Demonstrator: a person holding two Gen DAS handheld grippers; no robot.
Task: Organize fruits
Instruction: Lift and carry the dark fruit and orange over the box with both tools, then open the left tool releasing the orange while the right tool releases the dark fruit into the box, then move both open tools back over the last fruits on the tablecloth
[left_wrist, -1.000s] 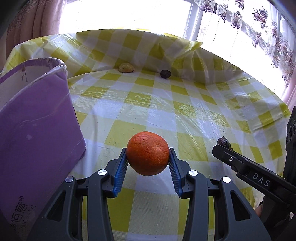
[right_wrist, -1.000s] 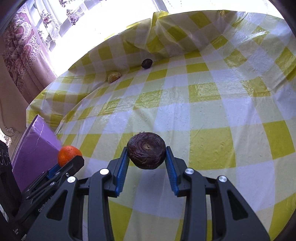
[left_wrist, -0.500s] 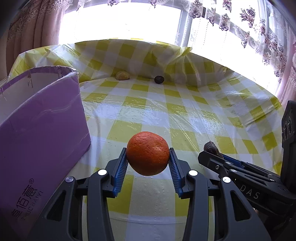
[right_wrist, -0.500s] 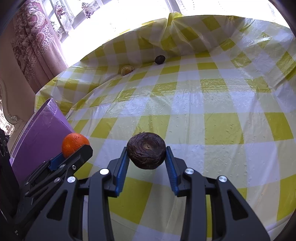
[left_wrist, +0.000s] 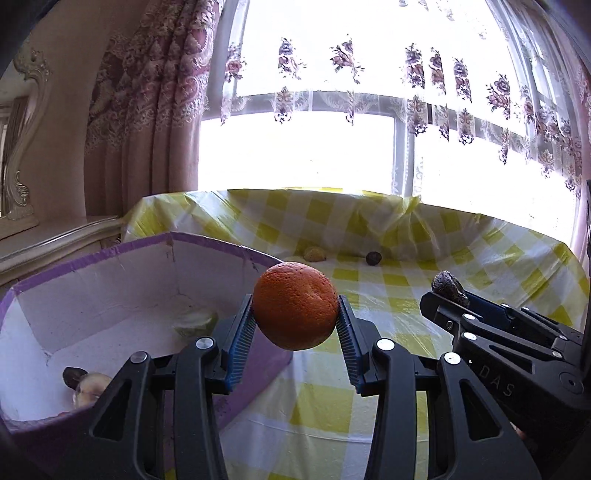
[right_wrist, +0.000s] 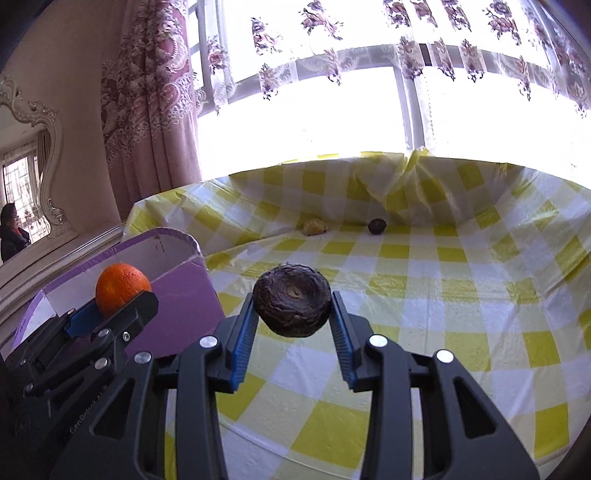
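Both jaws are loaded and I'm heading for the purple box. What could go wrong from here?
The orange is pinched only at its sides by the left gripper and sits above the purple box rim; released early, it may fall outside. The right gripper, holding the dark wrinkled fruit, is close alongside, so they could collide. A drop could hit fruit already inside.

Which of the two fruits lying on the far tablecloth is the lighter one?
The small yellowish fruit, on the left; the small round fruit beside it is dark brown.
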